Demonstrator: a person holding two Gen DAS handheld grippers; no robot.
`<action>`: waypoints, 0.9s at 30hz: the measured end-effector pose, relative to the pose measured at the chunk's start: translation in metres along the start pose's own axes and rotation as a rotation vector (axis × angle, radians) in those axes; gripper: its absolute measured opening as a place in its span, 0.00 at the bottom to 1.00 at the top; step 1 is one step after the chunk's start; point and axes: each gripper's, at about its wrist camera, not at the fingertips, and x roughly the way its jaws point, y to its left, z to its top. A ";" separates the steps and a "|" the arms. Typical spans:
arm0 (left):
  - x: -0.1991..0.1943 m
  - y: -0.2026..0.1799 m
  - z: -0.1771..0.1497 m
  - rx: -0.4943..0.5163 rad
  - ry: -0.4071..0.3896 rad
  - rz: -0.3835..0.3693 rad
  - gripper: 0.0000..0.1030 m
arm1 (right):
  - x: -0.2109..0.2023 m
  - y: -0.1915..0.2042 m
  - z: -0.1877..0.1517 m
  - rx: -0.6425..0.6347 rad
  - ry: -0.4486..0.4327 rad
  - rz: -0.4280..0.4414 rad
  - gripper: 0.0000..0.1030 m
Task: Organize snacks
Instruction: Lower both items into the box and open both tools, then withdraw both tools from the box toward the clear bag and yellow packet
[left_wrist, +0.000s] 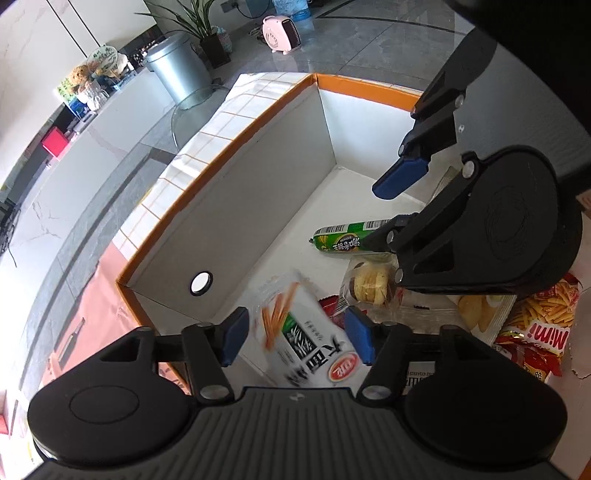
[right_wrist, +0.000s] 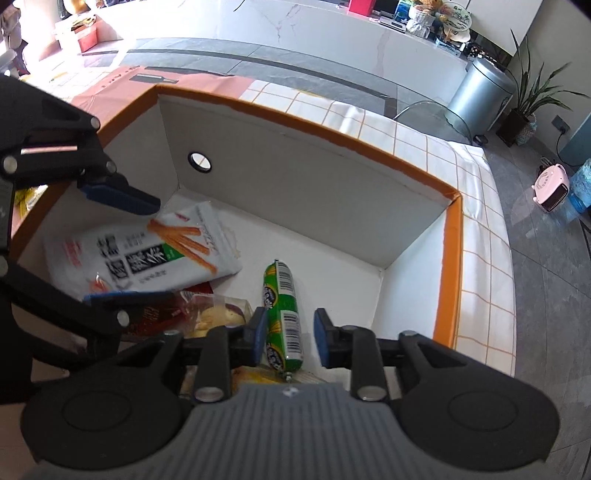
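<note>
Your left hand-held gripper (left_wrist: 297, 341) stands with its fingers apart over the white biscuit-stick pack (left_wrist: 295, 332), which lies in the orange-rimmed box (left_wrist: 258, 110) near its holed wall; the pack's print is Chinese and blurred. Your right hand-held gripper (right_wrist: 290, 338) is spread around the green sausage (right_wrist: 282, 314), not clamped; barcodes show on its wrapper. A red bag reading "Mimi" (left_wrist: 539, 325) lies beside a clear-wrapped pastry (left_wrist: 371, 286).

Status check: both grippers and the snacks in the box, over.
Left gripper open around white stick-snack pack, not clamped. Right gripper open over green sausage. Both snacks lie in the box. Nothing blocking.
</note>
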 end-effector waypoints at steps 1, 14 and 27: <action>-0.003 -0.001 0.000 0.004 -0.006 0.004 0.73 | -0.003 0.000 0.000 0.002 -0.001 -0.001 0.32; -0.075 -0.002 -0.013 -0.045 -0.084 0.045 0.74 | -0.069 0.004 -0.003 0.107 -0.006 -0.010 0.52; -0.164 0.002 -0.062 -0.257 -0.224 0.142 0.74 | -0.153 0.057 -0.027 0.247 -0.154 -0.016 0.69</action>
